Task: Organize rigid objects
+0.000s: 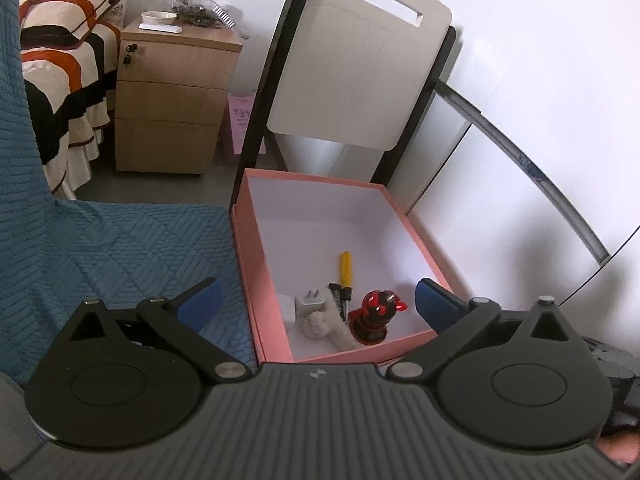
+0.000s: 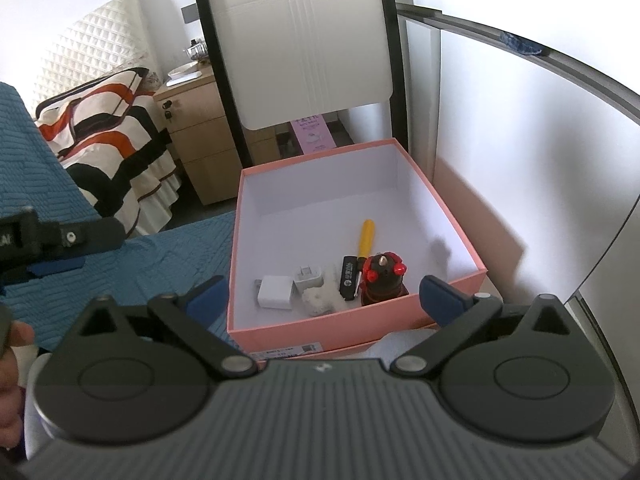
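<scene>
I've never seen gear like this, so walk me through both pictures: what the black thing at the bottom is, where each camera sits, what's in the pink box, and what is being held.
No robot here: a person holds a hand tool in each hand, each with a camera looking along its tongs. One picture is from the left tongs, the other from the right tongs. The blue tips are the fingers; both stand wide open and hold nothing.

Ahead, beside a blue quilted cover, sits an open pink box. Inside lie a yellow-handled screwdriver, a black USB stick, a red and black figurine, a white charger cube, a white plug and a fluffy white thing.

The left tool shows in the right-hand picture.
</scene>
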`<state>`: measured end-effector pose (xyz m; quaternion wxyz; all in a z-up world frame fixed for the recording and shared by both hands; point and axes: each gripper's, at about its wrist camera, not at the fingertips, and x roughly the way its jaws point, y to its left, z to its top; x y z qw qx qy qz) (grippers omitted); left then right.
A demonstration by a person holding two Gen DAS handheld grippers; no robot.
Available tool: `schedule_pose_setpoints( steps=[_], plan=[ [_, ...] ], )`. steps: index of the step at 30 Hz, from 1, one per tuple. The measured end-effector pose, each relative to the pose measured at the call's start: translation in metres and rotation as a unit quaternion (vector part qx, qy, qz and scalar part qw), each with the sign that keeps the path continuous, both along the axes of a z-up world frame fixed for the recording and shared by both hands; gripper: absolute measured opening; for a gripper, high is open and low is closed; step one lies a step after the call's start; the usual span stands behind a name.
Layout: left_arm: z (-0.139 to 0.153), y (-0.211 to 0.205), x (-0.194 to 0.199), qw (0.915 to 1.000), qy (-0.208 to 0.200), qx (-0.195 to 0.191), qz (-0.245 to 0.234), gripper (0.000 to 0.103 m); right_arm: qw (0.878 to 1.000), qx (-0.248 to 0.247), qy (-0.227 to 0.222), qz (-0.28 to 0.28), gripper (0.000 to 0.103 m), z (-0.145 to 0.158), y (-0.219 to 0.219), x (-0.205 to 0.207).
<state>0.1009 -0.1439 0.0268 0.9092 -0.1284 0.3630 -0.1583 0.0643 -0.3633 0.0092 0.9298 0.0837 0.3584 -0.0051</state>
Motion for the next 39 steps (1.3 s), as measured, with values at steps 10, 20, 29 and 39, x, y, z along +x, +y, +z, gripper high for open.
schedule_pose_setpoints(
  steps=[10,20,29,39],
  plan=[
    [0.0000,-0.0015,-0.0004,1.0000,-0.002,0.006,0.002,0.103,1.000,-0.003,0.003,0.004,0.103,0.0006,0.0039,-0.0024],
    [0.0019,0.0005,-0.0033,1.0000,-0.008,-0.002,0.000,0.103,1.000,-0.007,0.000,0.009,0.103,0.0020,0.0066,-0.0023],
    [0.0009,0.0021,-0.0032,1.0000,-0.007,0.000,0.002,0.103,1.000,-0.004,0.001,0.011,0.103,0.0007,0.0081,-0.0024],
    [-0.0026,0.0031,-0.0010,1.0000,0.000,-0.006,0.007,0.103,1.000,-0.002,0.005,0.010,0.103,-0.0020,0.0078,-0.0015]
  ],
)
